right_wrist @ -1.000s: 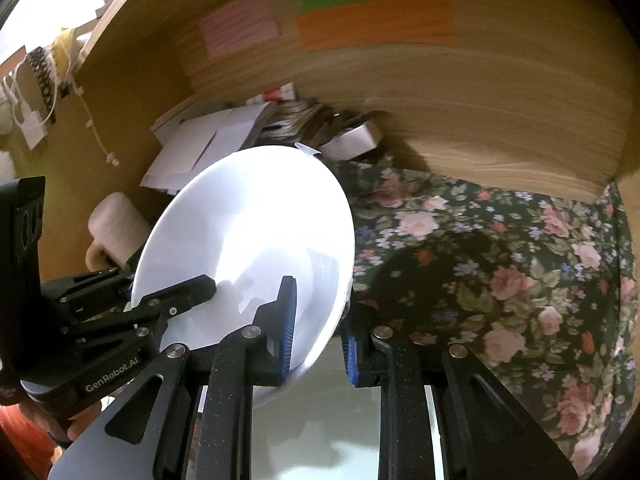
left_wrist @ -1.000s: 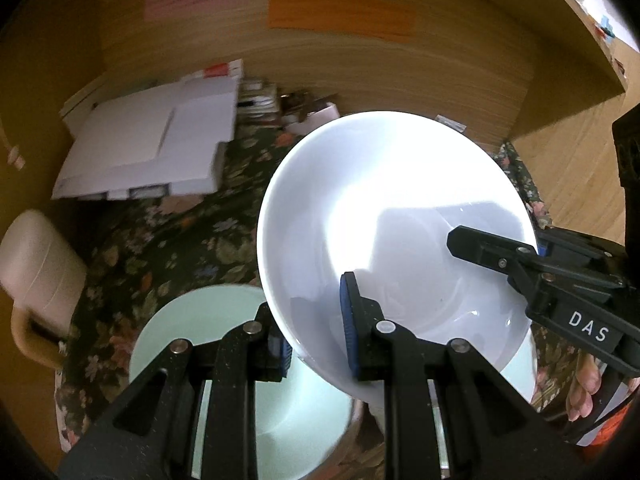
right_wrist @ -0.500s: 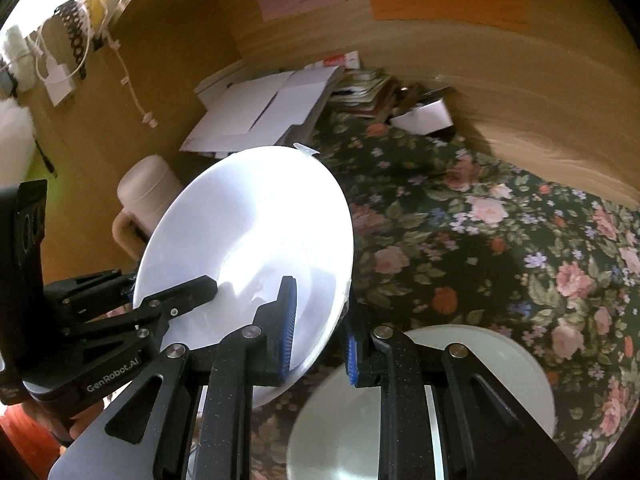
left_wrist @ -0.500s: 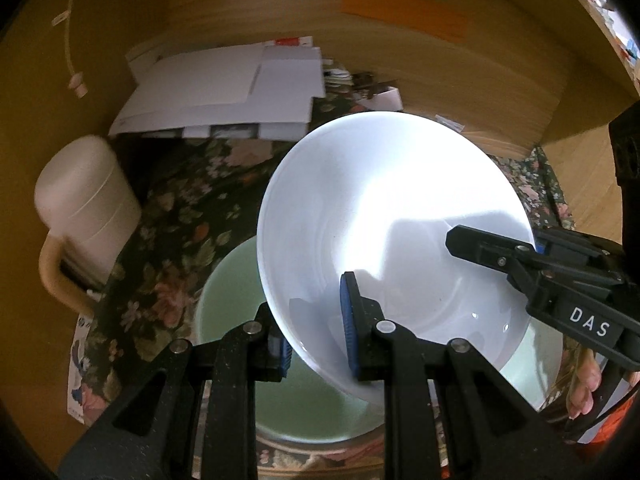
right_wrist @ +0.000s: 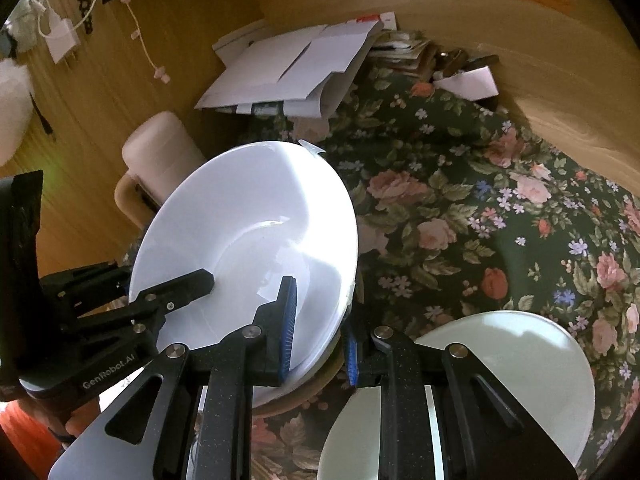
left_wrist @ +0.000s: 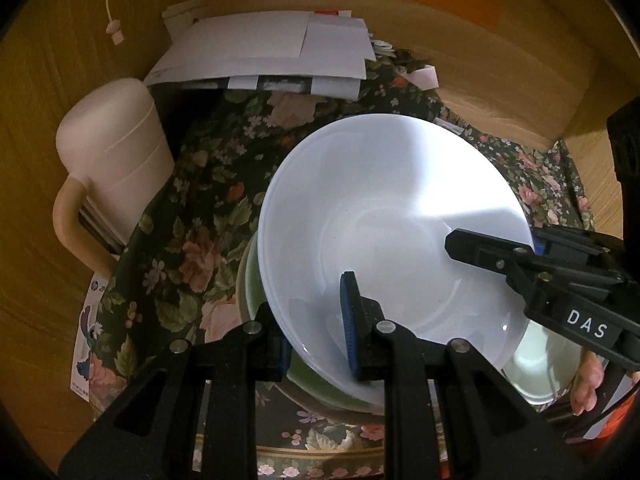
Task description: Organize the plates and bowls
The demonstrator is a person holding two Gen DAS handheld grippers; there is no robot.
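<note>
White bowl [left_wrist: 384,216] sits clamped at its rim in both your tools — left tool [left_wrist: 316,336], right tool [right_wrist: 320,328] — tilted just above the green bowl [left_wrist: 256,292] below; lower straight.

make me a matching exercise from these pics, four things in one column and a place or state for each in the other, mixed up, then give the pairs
Things
1. white bowl
2. green bowl
3. cream mug
4. pale green plate

Places or states
A. flat on the floral cloth, low right in the right wrist view
B. gripped at its rim by both the left gripper and the right gripper
C. upside down, by the wooden wall
D. directly under the white bowl

Pairs: 1-B, 2-D, 3-C, 4-A
</note>
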